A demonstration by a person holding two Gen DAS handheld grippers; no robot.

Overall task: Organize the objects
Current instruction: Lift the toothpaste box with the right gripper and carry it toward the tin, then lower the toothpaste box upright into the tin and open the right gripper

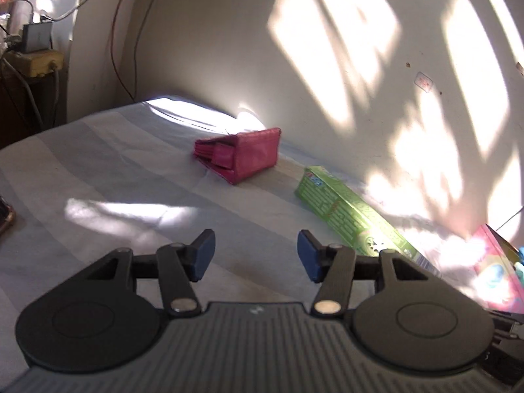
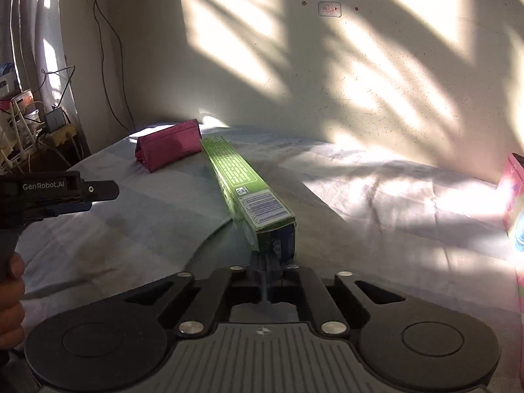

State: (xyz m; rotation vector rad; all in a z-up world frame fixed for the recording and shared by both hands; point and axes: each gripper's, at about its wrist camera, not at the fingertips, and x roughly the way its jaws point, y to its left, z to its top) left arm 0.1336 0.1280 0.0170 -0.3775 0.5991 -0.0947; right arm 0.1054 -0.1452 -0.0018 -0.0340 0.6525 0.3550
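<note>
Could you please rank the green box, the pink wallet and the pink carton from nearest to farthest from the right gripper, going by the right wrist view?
1. green box: its near end sits at the right gripper, straight ahead.
2. pink carton: far right edge.
3. pink wallet: back left, near the wall.

From the left wrist view we look forward along the left hand-held gripper (image 1: 256, 257), low over the bed (image 1: 98, 170), facing the sunlit wall (image 1: 229, 32) at its far edge. From the right wrist view we look along the right hand-held gripper (image 2: 267, 268), also low over the bed (image 2: 393, 196) and facing the same wall (image 2: 262, 65), from further right. We sit closer to the green box (image 2: 249, 190) here; it runs away from the lens. Both views share the pink pouch (image 1: 240, 154) (image 2: 168, 145), the green box (image 1: 350, 219), the wall and the cluttered corner at left. The right view also catches the left hand-held gripper (image 2: 59, 193) from its side.
</note>
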